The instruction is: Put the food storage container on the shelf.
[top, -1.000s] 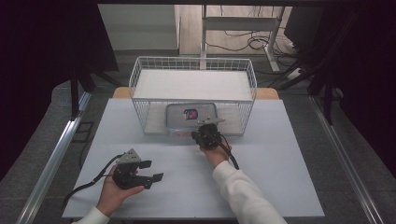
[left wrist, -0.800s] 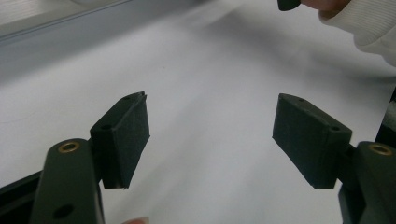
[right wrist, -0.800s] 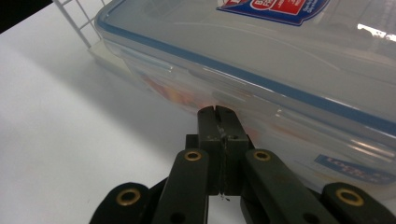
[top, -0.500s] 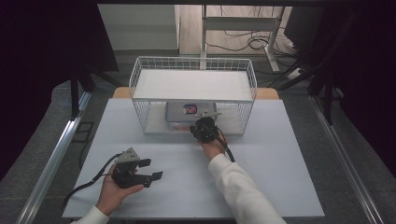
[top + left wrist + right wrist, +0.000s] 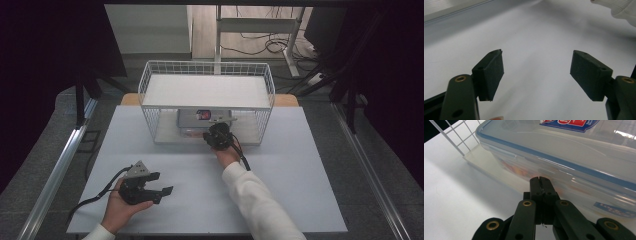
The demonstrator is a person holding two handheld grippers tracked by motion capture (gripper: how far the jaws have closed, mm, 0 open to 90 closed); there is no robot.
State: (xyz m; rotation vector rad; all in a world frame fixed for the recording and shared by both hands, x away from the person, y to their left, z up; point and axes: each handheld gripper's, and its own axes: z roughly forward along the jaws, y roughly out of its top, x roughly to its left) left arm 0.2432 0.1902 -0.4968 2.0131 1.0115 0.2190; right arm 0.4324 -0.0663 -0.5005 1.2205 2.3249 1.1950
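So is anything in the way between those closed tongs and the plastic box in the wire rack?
Nothing visible. The right tongs, shut with nothing between them, sit right at the near wall of the lidded plastic box on the wire rack's lower shelf, whose front is open.

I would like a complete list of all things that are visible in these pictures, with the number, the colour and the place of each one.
wire shelf rack: one, white, at the far middle of the table, with an upper shelf and a lower one.
plastic container: one, clear with a blue-edged lid and a red and blue label, on the lower shelf of the rack.
table: one, white top, in the middle of the high view.
left hand-held gripper: one, black with a grey plate, at the near left of the table, jaws open and empty.
right hand-held gripper: one, black, its shut jaws against the container's front wall.
sleeve: one, white, on the right forearm.
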